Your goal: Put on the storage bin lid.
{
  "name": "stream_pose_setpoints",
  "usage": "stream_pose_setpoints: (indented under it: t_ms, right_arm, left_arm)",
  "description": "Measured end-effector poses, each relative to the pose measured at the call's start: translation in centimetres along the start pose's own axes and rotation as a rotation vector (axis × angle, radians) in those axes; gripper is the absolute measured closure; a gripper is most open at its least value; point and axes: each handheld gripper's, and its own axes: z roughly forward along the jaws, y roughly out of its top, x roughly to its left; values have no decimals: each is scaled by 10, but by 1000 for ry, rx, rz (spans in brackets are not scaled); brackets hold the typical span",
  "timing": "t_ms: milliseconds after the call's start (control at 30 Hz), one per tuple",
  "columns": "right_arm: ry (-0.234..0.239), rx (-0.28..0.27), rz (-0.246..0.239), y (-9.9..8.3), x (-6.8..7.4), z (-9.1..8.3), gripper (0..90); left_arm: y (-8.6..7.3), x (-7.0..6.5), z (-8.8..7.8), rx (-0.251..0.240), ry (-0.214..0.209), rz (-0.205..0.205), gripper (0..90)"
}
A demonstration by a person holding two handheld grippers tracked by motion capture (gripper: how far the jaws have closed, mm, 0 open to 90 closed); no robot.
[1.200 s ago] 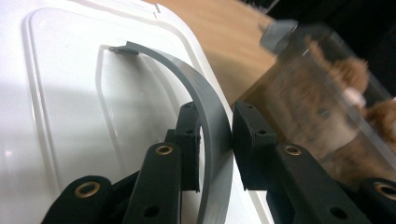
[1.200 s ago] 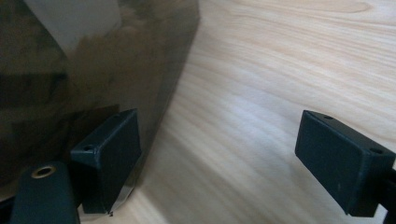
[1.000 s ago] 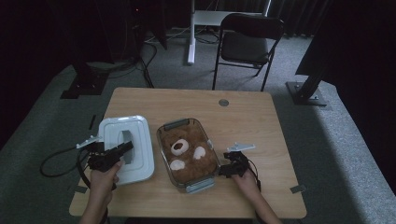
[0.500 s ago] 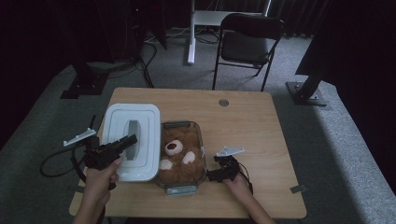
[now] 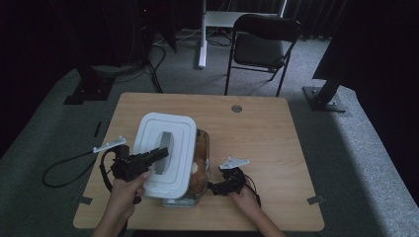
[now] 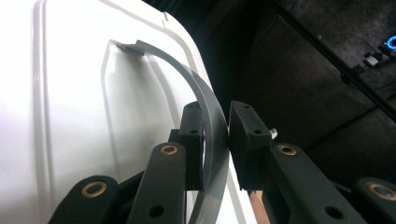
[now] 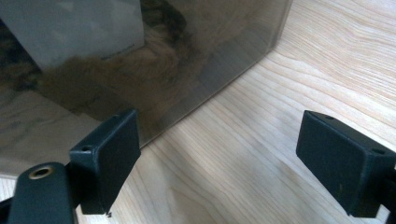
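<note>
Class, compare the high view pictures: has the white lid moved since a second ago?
Yes. The white lid, carried by the left gripper, has shifted right across the table and now covers most of the clear box.

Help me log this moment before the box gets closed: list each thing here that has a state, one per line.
lid: held by its grey handle, partly over the box, not seated
clear box: on the table, right side uncovered
teddy bear: inside the box
left gripper: shut on the lid handle
right gripper: open, beside the box wall, holding nothing
folding chair: unfolded, unoccupied
</note>
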Motion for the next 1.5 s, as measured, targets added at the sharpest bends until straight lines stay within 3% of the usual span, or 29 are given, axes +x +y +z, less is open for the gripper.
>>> stream_pose_setpoints:
  t_ms: [67, 200, 267, 467, 567, 800, 1100, 1233, 1333, 1433, 1500]
  right_arm:
    - [-3, 3, -13, 1, 1, 1, 124]
    - [-64, -26, -18, 3, -6, -10, 124]
    - [-95, -53, 4, 2, -14, -19, 124]
    - [-161, -86, 80, -8, -35, -37, 124]
    - [-181, -95, 100, -10, -41, -41, 124]
    - [-202, -118, 115, -9, -47, -48, 124]
    - [-203, -117, 115, -9, -48, -49, 124]
    - [-205, -113, 120, -10, -49, -49, 124]
    - [-207, -113, 121, -10, -49, -49, 124]
    - [-213, -114, 119, -10, -50, -50, 124]
    - [-217, -117, 121, -11, -51, -51, 124]
  left_arm:
    - [-2, 0, 6, 9, -11, -15, 768]
    - [-4, -2, 18, 15, -32, -37, 769]
    - [-5, -3, 24, 18, -36, -39, 769]
    - [-10, -2, 40, 22, -34, -97, 769]
    - [-12, -2, 44, 17, -3, -96, 768]
    - [-17, 0, 51, 27, 47, -104, 768]
    - [-23, 9, 53, 15, 70, -160, 758]
    - [-23, 8, 55, 37, 85, -140, 729]
    - [-20, 5, 56, 56, 74, -127, 601]
    - [-17, -3, 55, 55, 118, -76, 437]
    - [-13, -5, 53, 79, 134, -72, 322]
